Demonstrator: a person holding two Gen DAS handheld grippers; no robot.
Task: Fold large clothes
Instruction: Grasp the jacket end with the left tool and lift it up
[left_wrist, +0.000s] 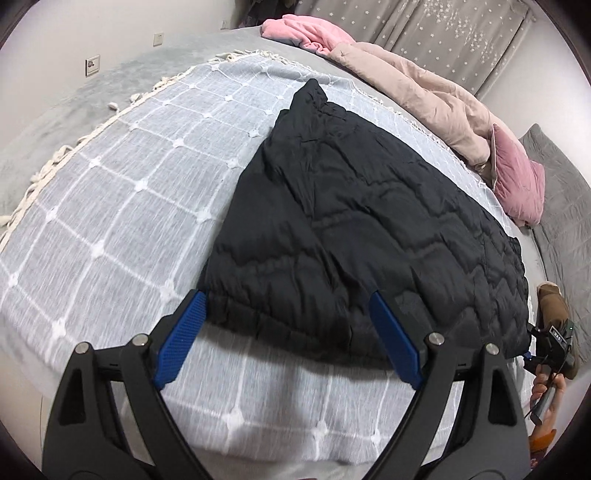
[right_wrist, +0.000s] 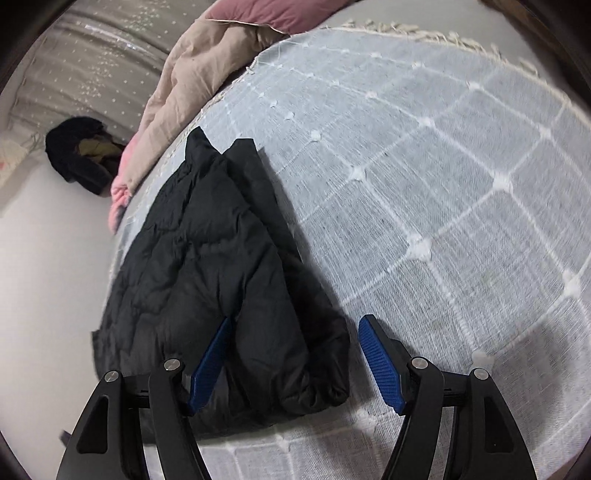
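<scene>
Left wrist view: left gripper (left_wrist: 286, 299) gapes wide over the jacket (left_wrist: 354, 229) hem, holding nothing. Right gripper (right_wrist: 295, 325) straddles the sleeve cuff (right_wrist: 314, 384), jaws wide, gripping nothing.

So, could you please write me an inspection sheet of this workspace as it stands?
Surface: pale grey throw with a white grid and tassel fringe, spread over a grey bed.
Job's things: black quilted puffer jacket lying flat on the throw, a sleeve folded across its body.
Clutter: crumpled beige duvet, pink blanket and pink pillow along the bed's far side.
Grippers: left gripper open above the jacket's near edge; right gripper open, astride the folded sleeve's end.
Cables: nothing seen.
Surroundings: grey star-patterned curtain, white wall with sockets, dark clothing heap on the floor.
</scene>
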